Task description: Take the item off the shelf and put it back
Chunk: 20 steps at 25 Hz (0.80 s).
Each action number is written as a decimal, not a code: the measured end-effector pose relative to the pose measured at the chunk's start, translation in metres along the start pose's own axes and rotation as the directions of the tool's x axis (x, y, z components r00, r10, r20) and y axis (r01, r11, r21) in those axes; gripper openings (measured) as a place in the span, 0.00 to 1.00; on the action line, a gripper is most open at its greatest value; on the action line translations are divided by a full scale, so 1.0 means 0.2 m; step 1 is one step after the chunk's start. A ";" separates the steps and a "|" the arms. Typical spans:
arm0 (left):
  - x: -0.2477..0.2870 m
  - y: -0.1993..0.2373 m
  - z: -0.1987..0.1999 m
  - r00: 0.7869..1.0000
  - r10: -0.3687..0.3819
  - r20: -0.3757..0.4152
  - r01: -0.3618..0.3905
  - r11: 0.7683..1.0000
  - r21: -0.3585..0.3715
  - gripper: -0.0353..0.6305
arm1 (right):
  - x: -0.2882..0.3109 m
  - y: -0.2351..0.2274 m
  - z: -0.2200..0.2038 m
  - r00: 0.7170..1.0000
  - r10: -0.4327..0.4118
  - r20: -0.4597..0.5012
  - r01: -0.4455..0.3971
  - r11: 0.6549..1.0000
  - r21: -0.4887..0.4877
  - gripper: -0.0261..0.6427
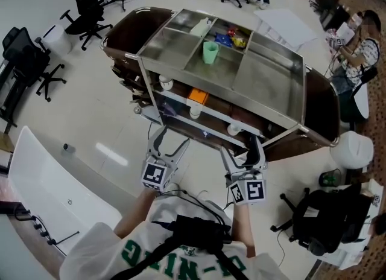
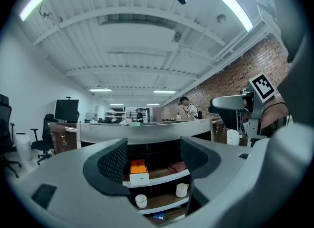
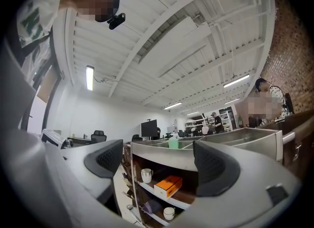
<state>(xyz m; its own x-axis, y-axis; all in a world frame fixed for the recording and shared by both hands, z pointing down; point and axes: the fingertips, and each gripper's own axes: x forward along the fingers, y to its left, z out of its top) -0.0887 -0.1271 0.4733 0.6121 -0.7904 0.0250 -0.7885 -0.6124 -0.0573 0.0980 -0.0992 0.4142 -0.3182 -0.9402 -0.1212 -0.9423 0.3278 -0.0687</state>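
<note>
A steel cart (image 1: 268, 76) stands in front of me, with open shelves under its tray top. An orange and white box (image 1: 197, 97) (image 2: 139, 171) (image 3: 168, 185) lies on the upper shelf. White cups (image 1: 195, 111) (image 2: 182, 190) (image 3: 146, 175) stand on the shelves near it. A green cup (image 1: 210, 52) sits in the top tray. My left gripper (image 1: 170, 143) (image 2: 153, 160) is held level just short of the shelves, jaws apart and empty, with the box seen between them. My right gripper (image 1: 242, 152) (image 3: 157, 160) hangs beside it, also open and empty.
Brown wooden desks (image 1: 129, 31) flank the cart on both sides. Black office chairs (image 1: 84, 7) stand at the far left. A white table (image 1: 54, 182) is at my left and a white stool (image 1: 353, 149) at my right. A person (image 1: 362, 49) sits at the right edge.
</note>
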 end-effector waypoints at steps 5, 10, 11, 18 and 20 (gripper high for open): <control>-0.02 -0.03 -0.06 1.000 -0.013 0.003 0.013 1.000 0.021 0.53 | -0.04 0.00 -0.03 1.000 -0.004 -0.013 0.004 1.000 -0.010 0.74; -0.03 -0.04 -0.09 1.000 -0.008 0.001 0.008 1.000 -0.002 0.53 | -0.09 0.00 -0.12 0.999 -0.010 -0.044 0.010 1.000 0.001 0.74; -0.03 -0.04 -0.10 1.000 -0.004 -0.001 0.004 1.000 -0.015 0.53 | -0.10 0.00 -0.15 0.999 -0.013 -0.050 0.014 1.000 0.006 0.74; -0.07 -0.03 -0.23 0.999 0.000 -0.034 -0.002 0.999 -0.044 0.53 | -0.16 0.02 -0.34 0.997 -0.019 -0.069 0.019 1.000 -0.001 0.74; -0.08 -0.02 -0.24 0.999 0.018 -0.041 -0.021 0.997 -0.069 0.53 | -0.17 0.03 -0.39 0.997 -0.016 -0.077 0.016 1.000 -0.009 0.74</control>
<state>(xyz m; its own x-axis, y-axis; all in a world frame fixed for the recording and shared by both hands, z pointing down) -0.0978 -0.1121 0.5221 0.5946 -0.8014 0.0644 -0.8035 -0.5953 0.0111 0.0949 -0.0723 0.4956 -0.3098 -0.9498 -0.0432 -0.9480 0.3120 -0.0622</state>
